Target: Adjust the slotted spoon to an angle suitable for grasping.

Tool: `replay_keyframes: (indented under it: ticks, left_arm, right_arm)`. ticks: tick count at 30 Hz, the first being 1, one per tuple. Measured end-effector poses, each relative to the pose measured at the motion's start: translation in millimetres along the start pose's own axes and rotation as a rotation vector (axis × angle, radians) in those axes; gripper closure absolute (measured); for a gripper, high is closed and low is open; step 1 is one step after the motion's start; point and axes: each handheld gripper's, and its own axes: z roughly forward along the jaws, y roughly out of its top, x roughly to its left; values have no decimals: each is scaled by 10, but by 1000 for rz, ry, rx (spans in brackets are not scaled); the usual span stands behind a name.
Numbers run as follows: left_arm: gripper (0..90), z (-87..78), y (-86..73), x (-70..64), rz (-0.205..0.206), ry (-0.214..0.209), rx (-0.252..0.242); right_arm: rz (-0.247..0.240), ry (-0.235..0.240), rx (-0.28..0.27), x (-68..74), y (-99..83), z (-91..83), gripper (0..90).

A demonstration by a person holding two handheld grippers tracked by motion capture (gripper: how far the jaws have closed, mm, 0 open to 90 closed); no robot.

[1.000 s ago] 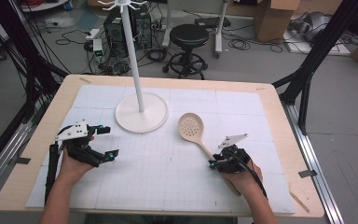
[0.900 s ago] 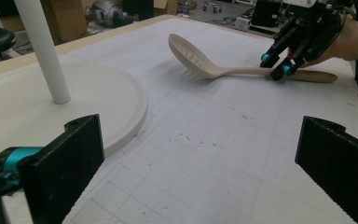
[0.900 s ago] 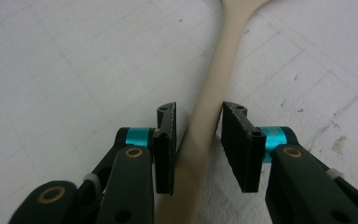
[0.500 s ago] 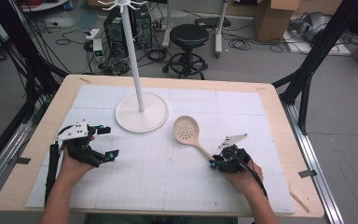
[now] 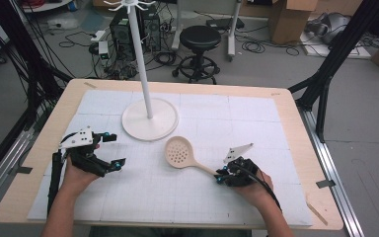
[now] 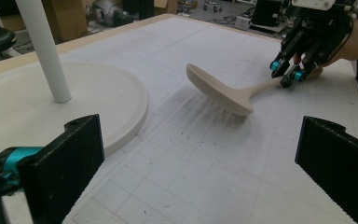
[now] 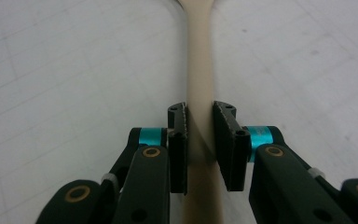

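While the right gripper (image 5: 220,176) pinches the handle of the beige slotted plastic spoon (image 5: 181,154), lifted at centre frame, hanging looks not yet done: the white rack with round base (image 5: 149,120) and hooked pole stands upper left. Left gripper (image 5: 113,150) spread wide, idle, lower left. Spoon smooth, matte, perforated bowl.

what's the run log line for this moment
right gripper: shut on slotted spoon handle | spoon bowl tilted off mat | left gripper: open, empty | hook stand: upright
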Motion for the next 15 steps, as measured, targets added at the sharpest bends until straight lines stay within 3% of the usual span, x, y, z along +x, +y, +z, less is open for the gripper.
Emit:
replay_keyframes:
  ticks: [2, 6, 7, 11, 15]
  left_arm:
    - [17, -4, 1, 0, 1, 1, 1]
    - [17, -10, 2, -4, -3, 3, -5]
    - [17, -14, 3, -3, -1, 2, -2]
    - [17, -19, -9, 14, -5, 8, 4]
    - [17, -43, -18, 29, -10, 13, -1]
  right_arm:
    - [-12, 7, 1, 13, 14, 13, 767]
    - [23, 12, 2, 7, 31, 29, 751]
    - [23, 16, -4, -2, 27, 28, 709]
    - [56, -17, -42, -10, -6, -61, 608]
    - [79, -30, -23, -8, -97, -150, 587]
